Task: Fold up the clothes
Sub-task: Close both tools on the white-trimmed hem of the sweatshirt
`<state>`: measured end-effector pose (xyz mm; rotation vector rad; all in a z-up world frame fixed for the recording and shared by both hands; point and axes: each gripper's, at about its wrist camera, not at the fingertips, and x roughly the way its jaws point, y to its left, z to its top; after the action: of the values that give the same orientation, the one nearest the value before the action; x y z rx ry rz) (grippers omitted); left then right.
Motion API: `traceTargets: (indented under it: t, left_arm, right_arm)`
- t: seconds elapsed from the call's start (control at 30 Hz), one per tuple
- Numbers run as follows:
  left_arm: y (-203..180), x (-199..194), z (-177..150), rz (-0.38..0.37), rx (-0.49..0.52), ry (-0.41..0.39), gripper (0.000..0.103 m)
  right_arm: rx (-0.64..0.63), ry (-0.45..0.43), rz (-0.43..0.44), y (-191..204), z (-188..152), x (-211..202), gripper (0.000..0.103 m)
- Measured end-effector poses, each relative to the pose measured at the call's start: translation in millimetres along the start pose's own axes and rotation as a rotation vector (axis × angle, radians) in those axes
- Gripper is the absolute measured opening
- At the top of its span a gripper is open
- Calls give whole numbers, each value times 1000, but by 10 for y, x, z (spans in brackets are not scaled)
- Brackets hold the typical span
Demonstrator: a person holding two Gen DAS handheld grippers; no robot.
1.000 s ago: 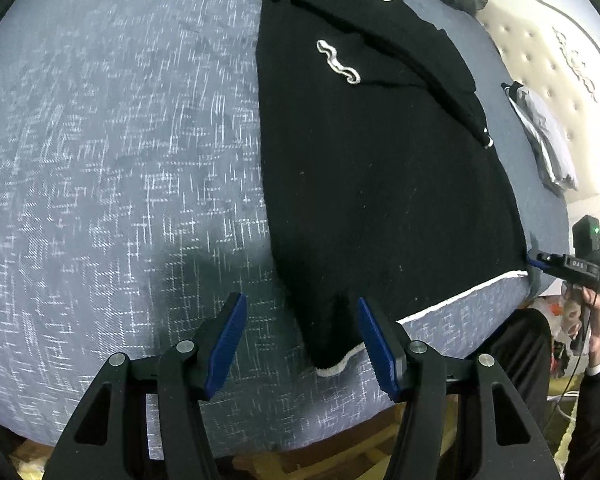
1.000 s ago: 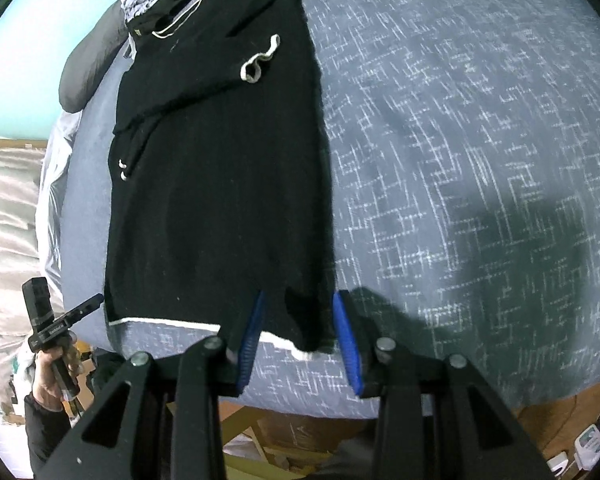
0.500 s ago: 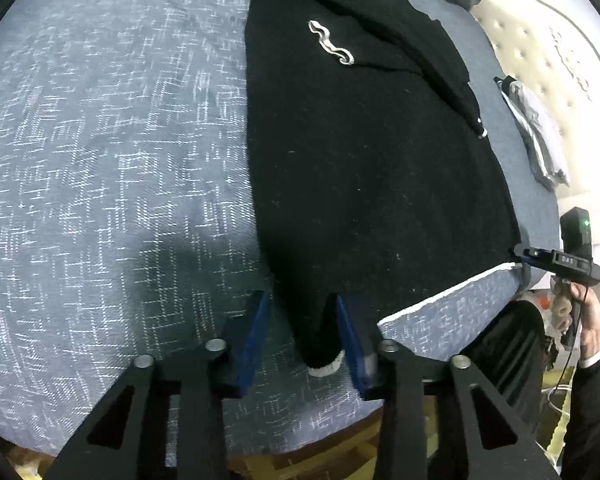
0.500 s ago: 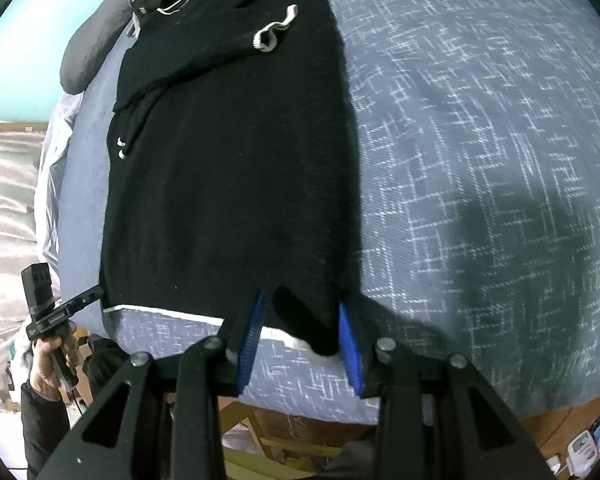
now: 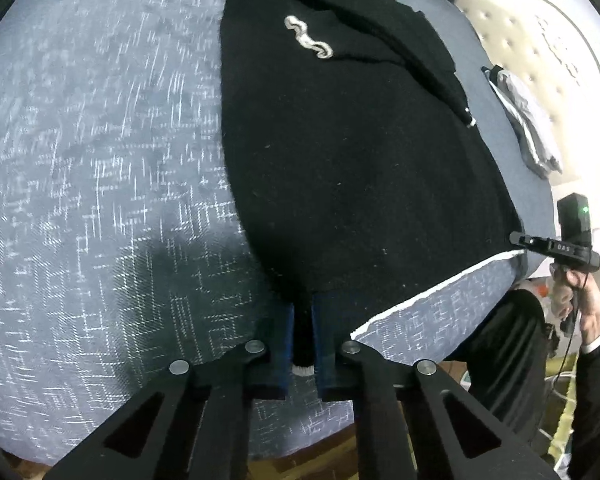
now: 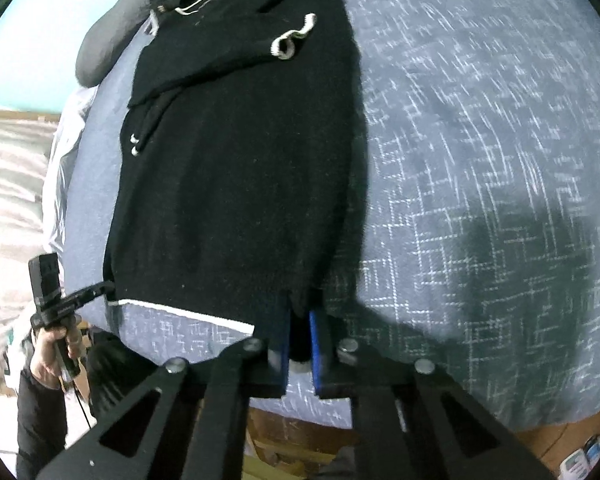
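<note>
My left gripper point(image 5: 303, 336) has just closed, pinching one hem corner of the black sweater point(image 5: 352, 152); my right gripper point(image 6: 299, 340) has just closed too, pinching the other corner. The sweater is dark knit with a white-edged hem, sleeves folded across its body. It lies flat on the blue bed point(image 5: 100, 140), long axis running away from me, hem nearest, neck farthest.
</note>
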<state>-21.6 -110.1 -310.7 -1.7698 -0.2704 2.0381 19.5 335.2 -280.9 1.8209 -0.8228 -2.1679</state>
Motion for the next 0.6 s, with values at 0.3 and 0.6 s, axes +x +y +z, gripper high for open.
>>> traceTargets:
  t: [0.3,0.6]
  left_arm:
    - [-299,-333,41,-35,39,-64,7]
    - [-353,-654,37,-40,81,-134,6]
  right_arm:
    - [-73,-55,44,188,18,-256,5]
    - [-144,-113,85,434,37,-626,5]
